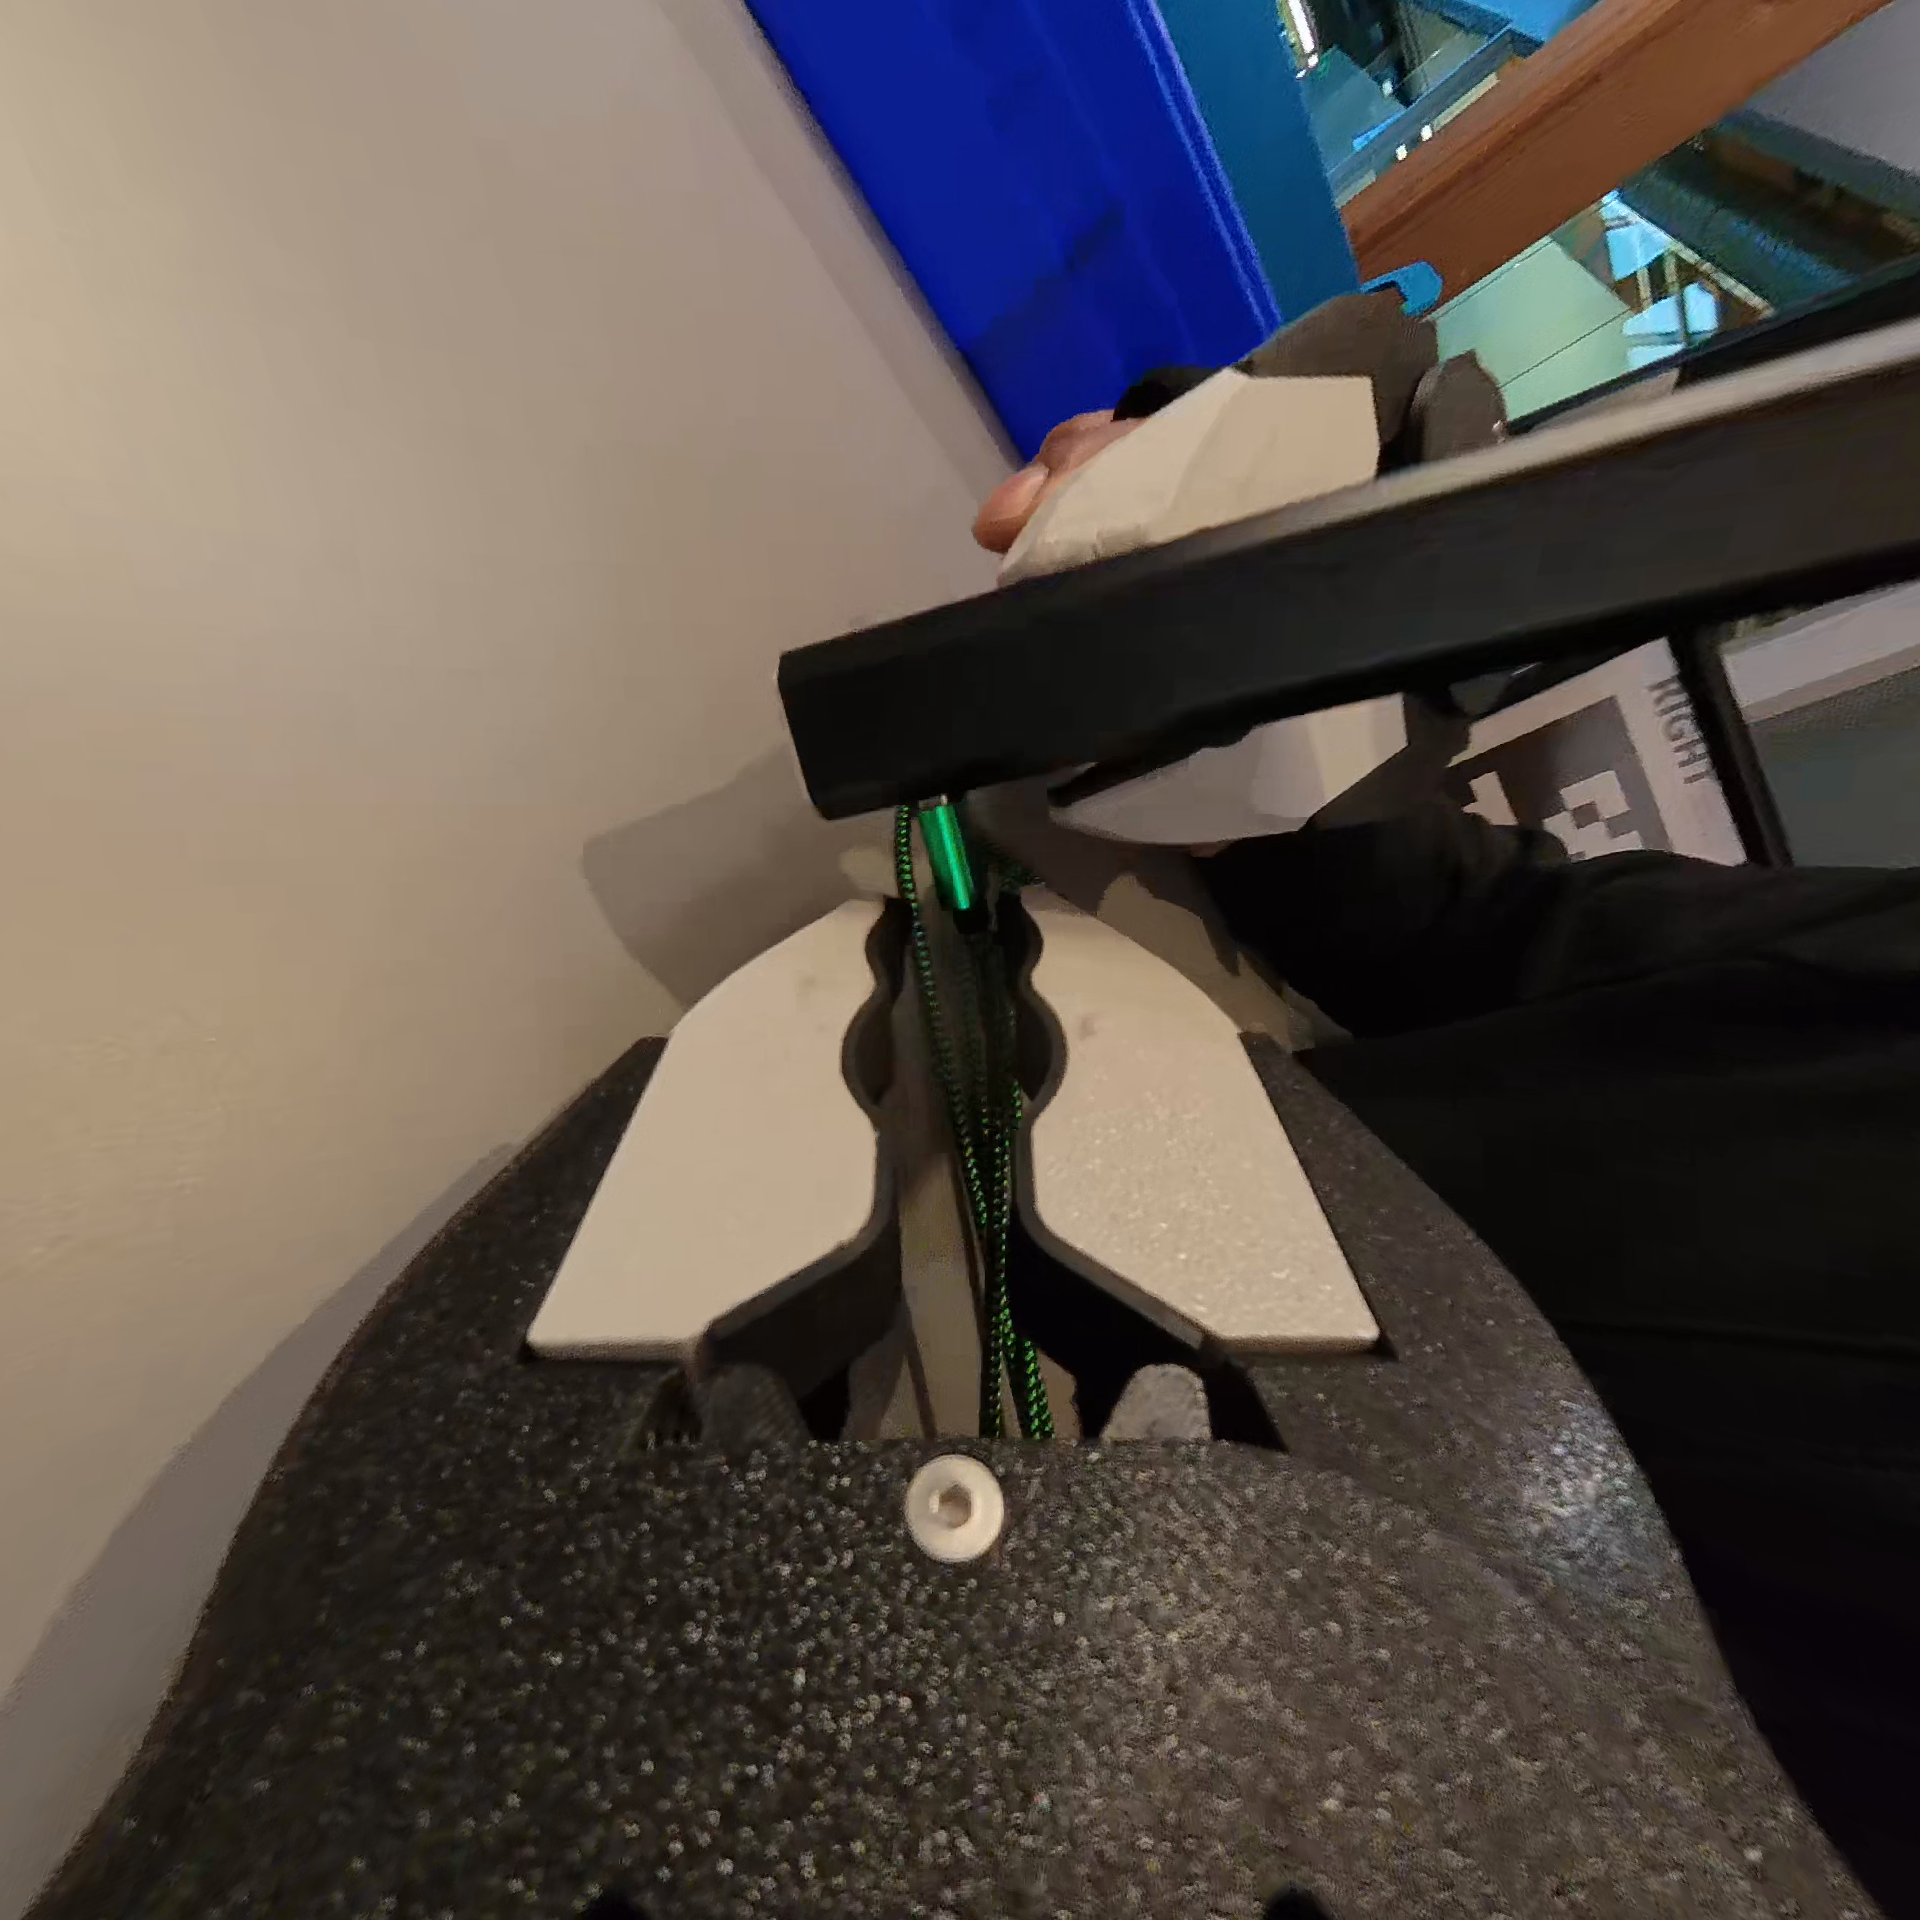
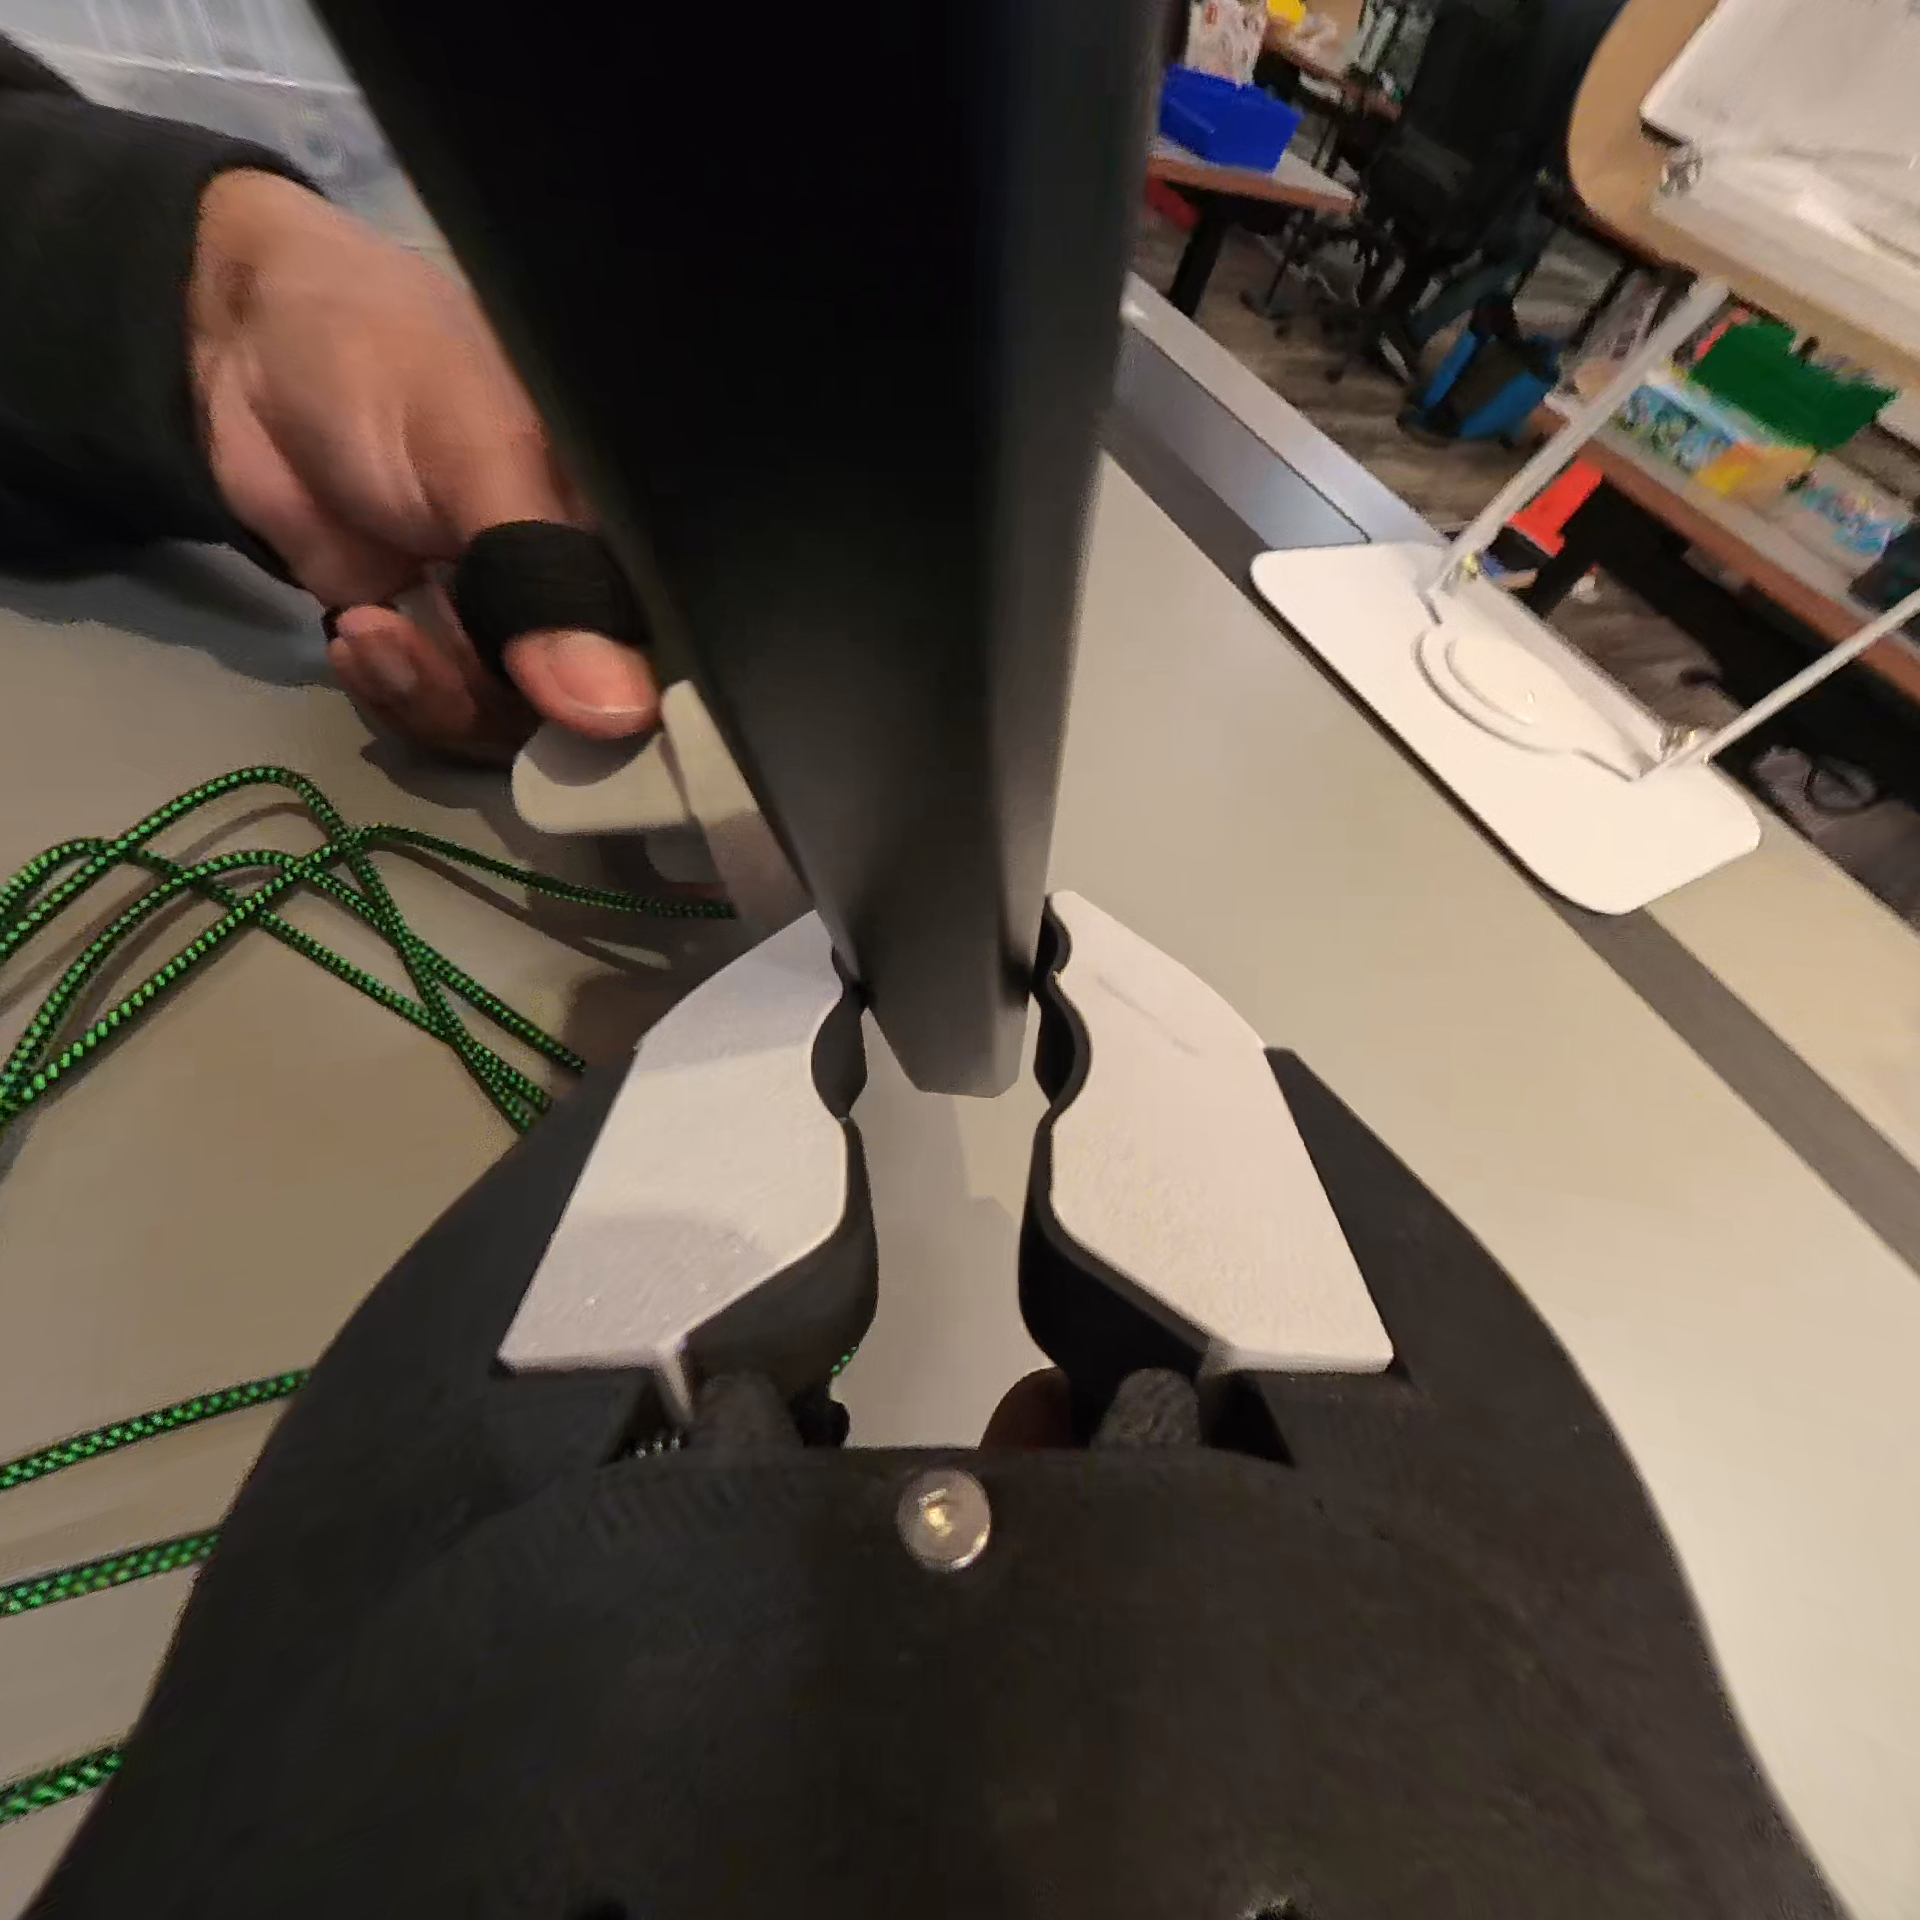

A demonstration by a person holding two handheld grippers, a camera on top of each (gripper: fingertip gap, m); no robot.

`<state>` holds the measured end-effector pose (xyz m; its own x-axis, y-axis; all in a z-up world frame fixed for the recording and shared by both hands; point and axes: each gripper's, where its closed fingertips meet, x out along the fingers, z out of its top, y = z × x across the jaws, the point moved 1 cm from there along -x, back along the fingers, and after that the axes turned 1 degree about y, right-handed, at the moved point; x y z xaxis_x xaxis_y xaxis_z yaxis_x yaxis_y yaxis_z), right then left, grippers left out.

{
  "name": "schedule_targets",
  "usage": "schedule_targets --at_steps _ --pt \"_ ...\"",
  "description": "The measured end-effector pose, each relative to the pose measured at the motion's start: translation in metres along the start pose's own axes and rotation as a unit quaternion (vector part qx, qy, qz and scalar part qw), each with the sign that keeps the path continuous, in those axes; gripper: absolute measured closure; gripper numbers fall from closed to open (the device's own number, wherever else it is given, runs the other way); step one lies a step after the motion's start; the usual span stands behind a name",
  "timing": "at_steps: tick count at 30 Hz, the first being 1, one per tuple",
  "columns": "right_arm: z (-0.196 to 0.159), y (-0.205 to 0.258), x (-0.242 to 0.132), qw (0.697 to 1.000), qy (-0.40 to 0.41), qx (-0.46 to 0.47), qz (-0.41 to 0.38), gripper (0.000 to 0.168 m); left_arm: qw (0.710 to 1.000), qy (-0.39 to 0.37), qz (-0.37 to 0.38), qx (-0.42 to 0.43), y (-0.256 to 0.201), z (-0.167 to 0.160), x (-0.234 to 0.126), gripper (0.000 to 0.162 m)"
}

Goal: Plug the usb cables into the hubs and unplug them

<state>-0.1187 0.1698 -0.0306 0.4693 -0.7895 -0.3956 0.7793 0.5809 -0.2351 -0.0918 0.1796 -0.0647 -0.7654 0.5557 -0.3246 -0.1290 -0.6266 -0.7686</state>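
My left gripper (image 1: 951,909) is shut on the green braided USB cable (image 1: 971,1101) just behind its green metal plug (image 1: 943,852). The plug's tip meets the underside of the long black hub (image 1: 1299,623) near its end; how deep it sits is hidden. My right gripper (image 2: 940,961) is shut on the other end of the hub (image 2: 831,416) and holds it above the table. Its white fingers (image 1: 1216,457) show above and below the hub in the left wrist view. A left gripper finger (image 2: 603,790) and a hand (image 2: 353,416) show beside the hub.
Loose loops of green cable (image 2: 260,894) lie on the grey table (image 2: 1351,1143) at the left. A white stand base (image 2: 1507,727) sits at the right near the table edge. A pale wall (image 1: 312,623) and a blue panel (image 1: 1039,208) are behind the hub. Tip to tip, the grippers are about 4 centimeters apart. Left tips and right tips are each some 30 centimeters from the blue panel (image 1: 1039,208).
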Motion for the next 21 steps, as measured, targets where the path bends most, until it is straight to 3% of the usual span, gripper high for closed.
schedule_targets --at_steps 8,13,21 --pt "-0.025 -0.015 0.015 0.993 0.082 0.078 -0.027 0.14 0.989 -0.034 0.075 0.119 0.011 0.019 -0.02 0.117" --pt "-0.031 -0.012 0.02 0.992 0.098 0.072 -0.023 0.139 0.969 -0.095 0.114 0.196 0.008 0.038 -0.035 0.112" --pt "-0.033 -0.013 0.017 0.991 0.101 0.083 -0.021 0.139 0.947 -0.167 0.125 0.243 -0.001 0.052 -0.049 0.108"
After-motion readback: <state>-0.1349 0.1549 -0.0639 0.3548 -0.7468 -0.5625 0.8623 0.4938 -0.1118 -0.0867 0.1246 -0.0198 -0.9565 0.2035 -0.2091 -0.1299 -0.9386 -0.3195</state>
